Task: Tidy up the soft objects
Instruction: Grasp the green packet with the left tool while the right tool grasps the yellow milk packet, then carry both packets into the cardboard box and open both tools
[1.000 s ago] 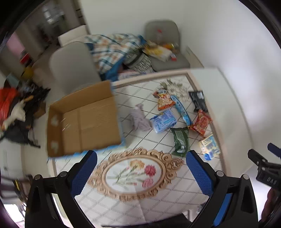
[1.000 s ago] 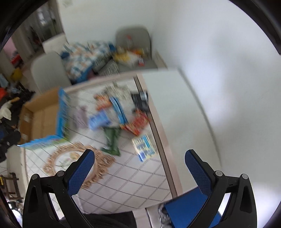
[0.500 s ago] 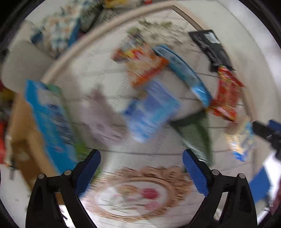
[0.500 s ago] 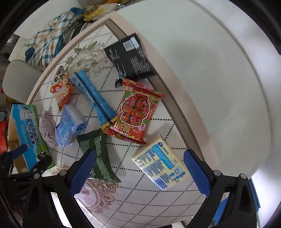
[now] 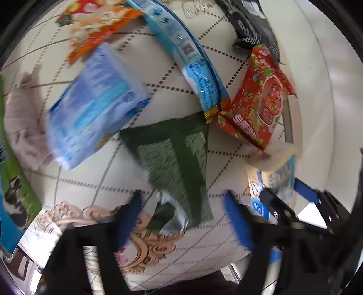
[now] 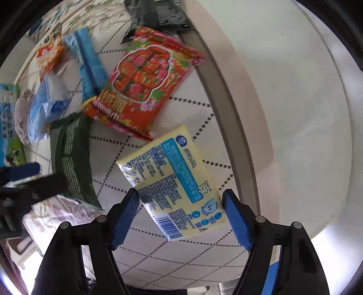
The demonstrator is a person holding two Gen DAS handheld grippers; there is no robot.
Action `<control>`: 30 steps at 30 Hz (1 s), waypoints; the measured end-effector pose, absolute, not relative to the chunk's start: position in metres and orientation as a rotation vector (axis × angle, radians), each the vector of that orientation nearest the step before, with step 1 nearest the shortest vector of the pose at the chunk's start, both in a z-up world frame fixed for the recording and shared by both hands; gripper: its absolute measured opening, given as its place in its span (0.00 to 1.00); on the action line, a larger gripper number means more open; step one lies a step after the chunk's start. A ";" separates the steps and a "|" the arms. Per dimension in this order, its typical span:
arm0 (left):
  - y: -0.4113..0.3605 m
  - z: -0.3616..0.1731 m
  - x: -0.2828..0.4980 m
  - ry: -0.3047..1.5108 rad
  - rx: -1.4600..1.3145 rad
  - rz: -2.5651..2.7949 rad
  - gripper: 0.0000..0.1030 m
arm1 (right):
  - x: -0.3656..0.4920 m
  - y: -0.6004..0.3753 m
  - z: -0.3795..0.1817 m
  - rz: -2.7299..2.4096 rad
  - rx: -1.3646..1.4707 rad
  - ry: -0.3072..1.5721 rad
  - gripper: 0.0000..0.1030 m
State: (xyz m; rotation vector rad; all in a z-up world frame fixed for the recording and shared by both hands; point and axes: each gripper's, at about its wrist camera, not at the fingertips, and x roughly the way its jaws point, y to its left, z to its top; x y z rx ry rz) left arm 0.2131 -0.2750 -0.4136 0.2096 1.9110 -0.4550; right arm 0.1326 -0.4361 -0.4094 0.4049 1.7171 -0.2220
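Soft packets lie scattered on the patterned tabletop point(image 6: 172, 261). My left gripper point(image 5: 181, 217) is open, its blue pads on either side of the near end of a dark green packet point(image 5: 174, 156). My right gripper point(image 6: 180, 215) is open, straddling the near end of a pale yellow wet-wipe pack point(image 6: 172, 179). The yellow pack point(image 5: 274, 179) and right gripper point(image 5: 301, 199) show at the right of the left wrist view. A red floral packet point(image 6: 145, 84), a long blue packet point(image 5: 188, 56), a light blue tissue pack point(image 5: 95, 106), an orange snack bag point(image 5: 97, 25) and a black packet point(image 6: 158, 13) lie beyond.
A pinkish cloth point(image 5: 22, 122) lies at the left, beside a blue and green box point(image 6: 9, 127). The table's beige rim point(image 6: 229, 106) runs along the right, with white floor past it. A gold-framed flower print point(image 5: 145, 245) is on the tabletop near me.
Both grippers have come down close to the table. The left one now straddles the green packet and the right one the yellow pack. The cardboard box has left the view.
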 end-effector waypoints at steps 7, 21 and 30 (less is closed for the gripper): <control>-0.268 -0.429 0.209 1.889 0.240 -0.392 0.33 | 0.135 -0.432 -0.415 -0.251 0.441 1.704 0.73; -0.152 -0.315 0.146 1.715 0.131 -0.351 0.28 | 0.104 -0.379 -0.360 -0.181 0.426 1.641 0.60; -0.045 -0.207 0.176 1.551 -0.021 -0.320 0.28 | 0.141 -0.304 -0.275 -0.061 0.465 1.502 0.57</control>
